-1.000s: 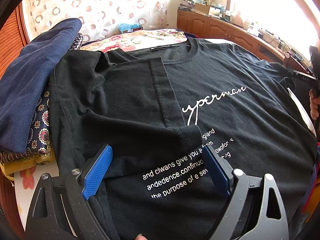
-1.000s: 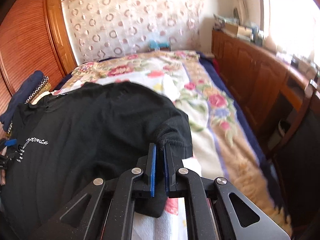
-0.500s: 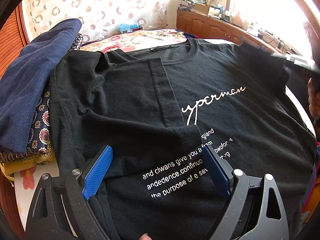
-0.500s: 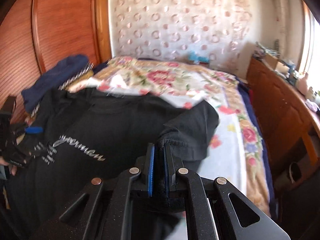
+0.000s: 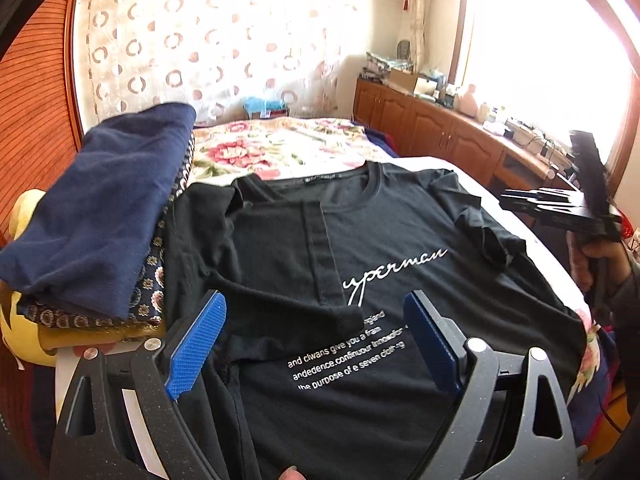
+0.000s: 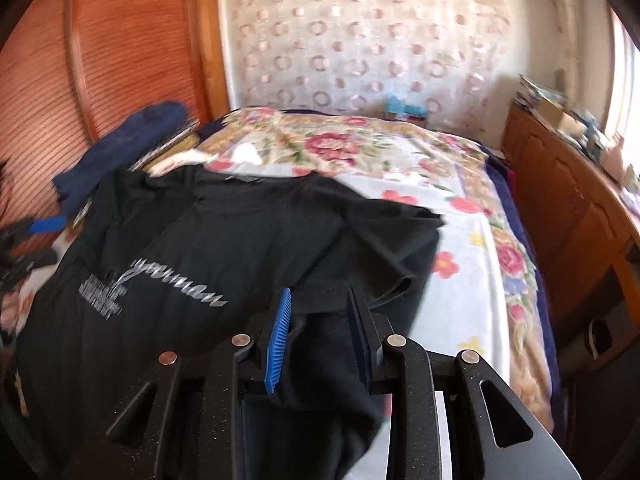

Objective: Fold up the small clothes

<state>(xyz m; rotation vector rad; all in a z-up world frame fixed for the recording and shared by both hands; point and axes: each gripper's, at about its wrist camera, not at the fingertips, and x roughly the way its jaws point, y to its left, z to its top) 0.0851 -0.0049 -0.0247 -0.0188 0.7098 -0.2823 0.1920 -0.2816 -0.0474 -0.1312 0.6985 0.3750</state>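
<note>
- Black T-shirt: it lies front up on the flowered bed, collar away from me, so that the white lettering faces up and gives me the landmark for every place named below.
- Left sleeve: already turned in over the body; its cuff rests at the left edge of the lettering, which narrows that side for the next fold.
- Right sleeve: it lies to the right of the lettering, turned in onto the shirt, loose and a little crumpled, so I judge it needs smoothing before the body can be folded.
- Left tongs: the two blue pads stand wide apart and hold nothing; they hover just on my side of the lettering, over the folded left sleeve, well placed to press or pinch the hem.
- Right tongs: the pads are parted with dark cloth lying between them; neither pad presses on it, so I read this as a released grip. The view is blurred, and I cannot tell whether the cloth touches a pad.
- Stack of folded clothes: it sits on the bed left of the lettering, just beside the shirt's left edge, clear of the folding area.
- Stage, as I judge it: both sleeves are in; the lengthwise fold of the body is not yet made.
</note>
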